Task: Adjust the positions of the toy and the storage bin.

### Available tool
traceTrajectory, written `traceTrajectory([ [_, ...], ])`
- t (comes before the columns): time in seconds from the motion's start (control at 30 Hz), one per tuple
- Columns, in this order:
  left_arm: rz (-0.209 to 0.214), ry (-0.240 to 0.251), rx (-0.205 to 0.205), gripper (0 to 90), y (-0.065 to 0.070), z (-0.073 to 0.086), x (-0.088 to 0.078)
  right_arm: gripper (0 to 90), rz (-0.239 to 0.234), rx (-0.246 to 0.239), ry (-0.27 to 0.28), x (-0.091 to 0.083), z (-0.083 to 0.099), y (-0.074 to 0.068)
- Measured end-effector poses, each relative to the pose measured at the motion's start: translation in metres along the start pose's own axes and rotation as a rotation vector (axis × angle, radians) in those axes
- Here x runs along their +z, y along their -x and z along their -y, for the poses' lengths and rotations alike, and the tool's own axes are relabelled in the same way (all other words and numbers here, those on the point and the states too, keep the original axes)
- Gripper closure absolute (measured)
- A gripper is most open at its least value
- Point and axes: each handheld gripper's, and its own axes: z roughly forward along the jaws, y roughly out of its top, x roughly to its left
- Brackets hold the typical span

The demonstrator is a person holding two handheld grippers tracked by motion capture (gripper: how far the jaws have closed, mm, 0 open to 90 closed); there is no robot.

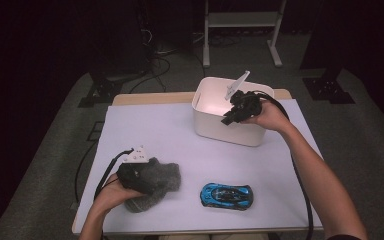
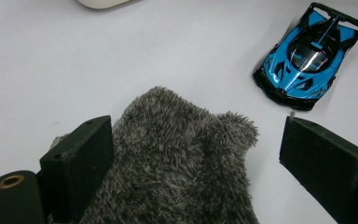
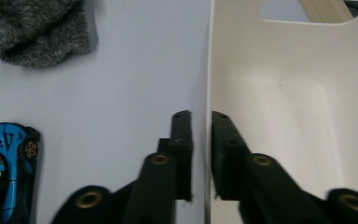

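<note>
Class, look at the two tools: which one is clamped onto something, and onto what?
The right tool, shut on the white bin's wall. The left tool stands open around the grey fuzzy sock.

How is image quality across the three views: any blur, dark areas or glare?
High view: soft, the room beyond the table nearly black. Left gripper view: sharp on the grey fuzzy cloth and blue toy car; pale surface evenly lit. Right gripper view: jaws at the bottom blurred, mild sheen inside the white bin.
</note>
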Motion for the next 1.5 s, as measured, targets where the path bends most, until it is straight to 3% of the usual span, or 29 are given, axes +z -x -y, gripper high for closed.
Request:
traceTrajectory([
  [0.1, -0.001, -0.004, -0.002, 9.6, -0.002, 0.001, 0.0, 85.9, 0.008, -0.004, -0.004, 0.001, 0.0, 0.0],
  [0.53, -0.007, 0.001, 0.0, 9.6, -0.001, 0.001, -0.001, 86.6, -0.037, -0.057, -0.037, -0.003, -0.001, -0.014],
  [0.9, -0.008, -0.014, 0.006, 9.6, -0.002, 0.003, -0.001, 86.3, -0.11, -0.118, -0.031, -0.002, -0.004, -0.041],
  [1.27, -0.004, -0.017, 0.004, 9.6, 0.0, 0.003, 0.002, 85.8, -0.185, -0.184, 0.0, 0.0, -0.005, -0.076],
  [1.5, -0.001, -0.022, 0.008, 9.6, 0.001, 0.003, 0.002, 85.8, -0.18, -0.182, 0.021, 0.0, -0.002, -0.083],
])
